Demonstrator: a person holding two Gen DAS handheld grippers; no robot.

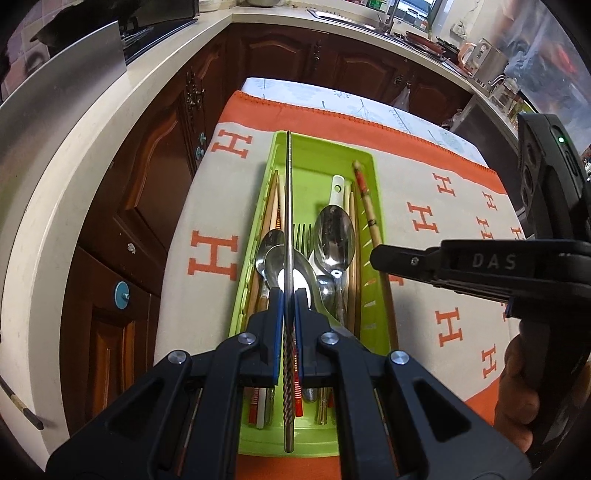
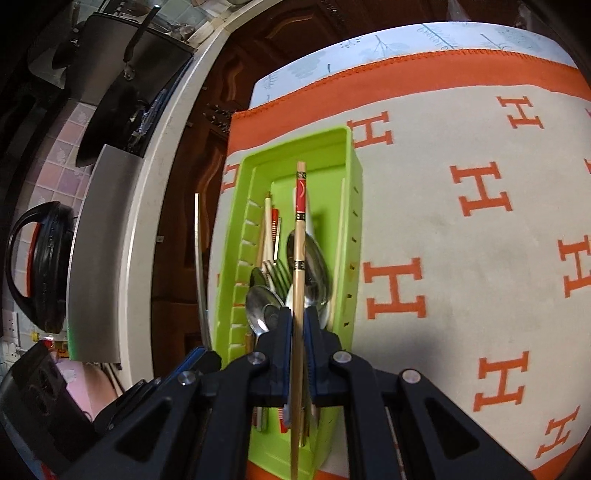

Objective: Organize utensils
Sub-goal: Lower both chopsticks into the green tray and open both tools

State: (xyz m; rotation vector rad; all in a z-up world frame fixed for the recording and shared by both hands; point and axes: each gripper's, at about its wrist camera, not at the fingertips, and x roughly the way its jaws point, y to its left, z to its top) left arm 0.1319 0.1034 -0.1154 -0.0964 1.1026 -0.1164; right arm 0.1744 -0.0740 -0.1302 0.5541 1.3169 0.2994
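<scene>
Kitchen table, orange-H cloth, green tray of cutlery, left gripper pinching metal chopstick, right gripper pinching wooden chopstick.

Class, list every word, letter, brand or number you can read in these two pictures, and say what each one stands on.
"DAS": on the side of the right tool, seen from the left camera.
"H": orange letters repeated across the cloth under the green tray.
Bottles and boxes on the far counter: too small and blurred to read.
</scene>
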